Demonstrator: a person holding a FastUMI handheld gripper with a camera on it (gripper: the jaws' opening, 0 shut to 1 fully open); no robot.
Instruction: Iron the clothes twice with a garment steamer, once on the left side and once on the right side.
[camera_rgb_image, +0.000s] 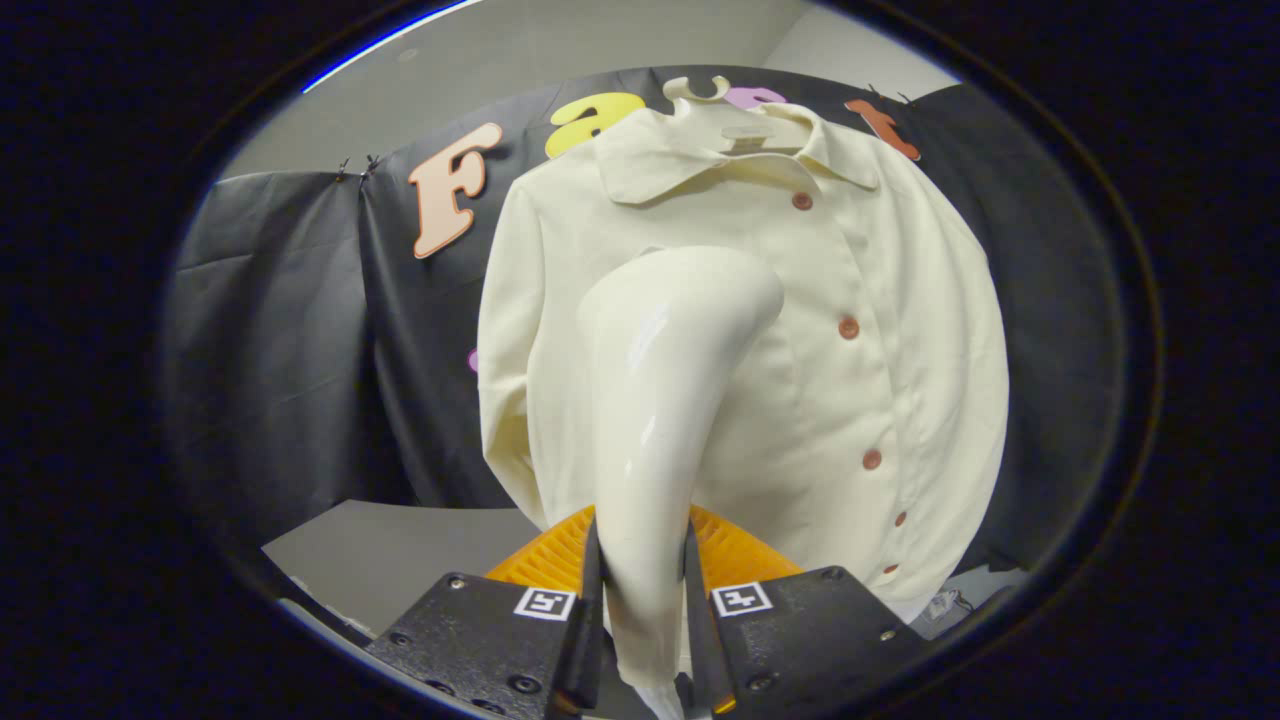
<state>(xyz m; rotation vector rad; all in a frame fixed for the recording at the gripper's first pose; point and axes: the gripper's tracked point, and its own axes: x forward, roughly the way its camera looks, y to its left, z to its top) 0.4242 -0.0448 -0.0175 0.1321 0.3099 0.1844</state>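
A cream button-up shirt (880, 330) hangs on a pale hanger (712, 92) in front of the black cloth wall, its brown buttons running down the placket. My gripper (645, 600) is shut on the glossy cream handle of the garment steamer (665, 400), both fingers pressing on its sides. The steamer rises from between the fingers and its bent head points toward the shirt's chest, left of the button line. Whether the head touches the cloth I cannot tell.
The black cloth wall (300, 350) stands behind and to both sides of the shirt. A grey table surface (400, 560) lies below the shirt's left sleeve. An orange ribbed part (740, 550) sits just behind the fingers.
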